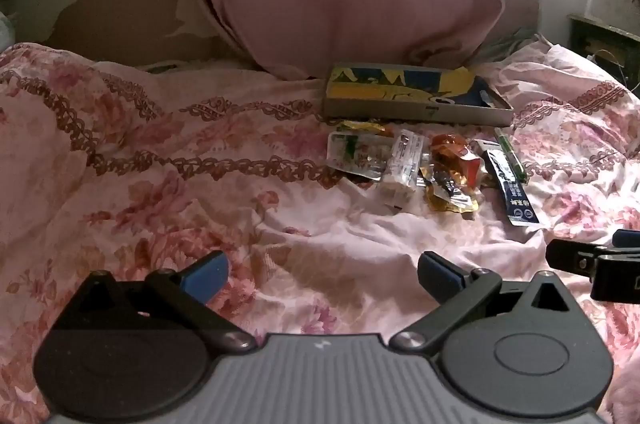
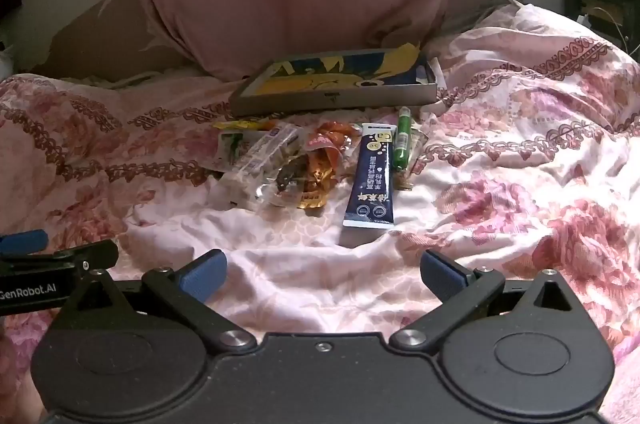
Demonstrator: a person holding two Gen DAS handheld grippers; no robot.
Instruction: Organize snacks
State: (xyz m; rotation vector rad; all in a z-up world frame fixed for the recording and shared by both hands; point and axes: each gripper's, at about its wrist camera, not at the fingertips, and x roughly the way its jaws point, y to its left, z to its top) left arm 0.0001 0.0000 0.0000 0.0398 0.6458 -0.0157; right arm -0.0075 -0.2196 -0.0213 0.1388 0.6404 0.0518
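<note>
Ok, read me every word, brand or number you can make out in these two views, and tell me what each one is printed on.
"GenRobot.AI": white lettering on the black body of the left claw, seen in the right wrist view.
"Ca": yellow letters near the top of the long dark blue sachet.
Chinese characters run down that sachet, too blurred to read.
Print on the crumpled clear and orange snack wrappers and the slim green stick packet: too small.
Flat yellow-and-blue box: no readable text.

Two low wrist views side by side, facing the same snack pile (image 1: 424, 164) nearby.
</note>
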